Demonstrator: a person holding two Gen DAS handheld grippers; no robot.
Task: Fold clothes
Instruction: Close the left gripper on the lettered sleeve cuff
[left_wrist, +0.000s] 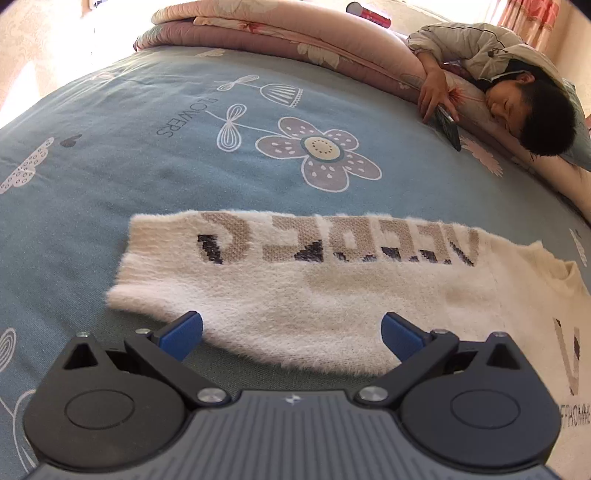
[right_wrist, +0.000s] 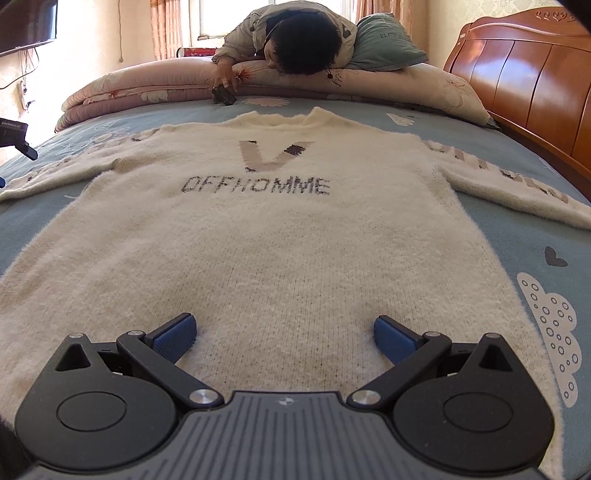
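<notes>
Right wrist view: the cream sweater (right_wrist: 273, 236) lies flat and face-up on the blue bedsheet (right_wrist: 524, 236), its long axis running straight away from me, hem nearest my right gripper (right_wrist: 284, 338) and collar at the far end toward the person (right_wrist: 295, 40) lying across the folded quilt (right_wrist: 140, 92). Both sleeves stretch out sideways from the shoulders. My right jaws stand wide apart over the sweater's hem area, holding nothing; I cannot tell whether the blue pads (right_wrist: 175, 338) press the knit.

From the left wrist view, the sweater's left sleeve (left_wrist: 295, 280) lies crosswise, cuff pointing left, lettering upside down to me. My left gripper (left_wrist: 291, 336) is spread wide as well, empty, its pads (left_wrist: 181, 332) at the sleeve's near edge, straddling it.
</notes>
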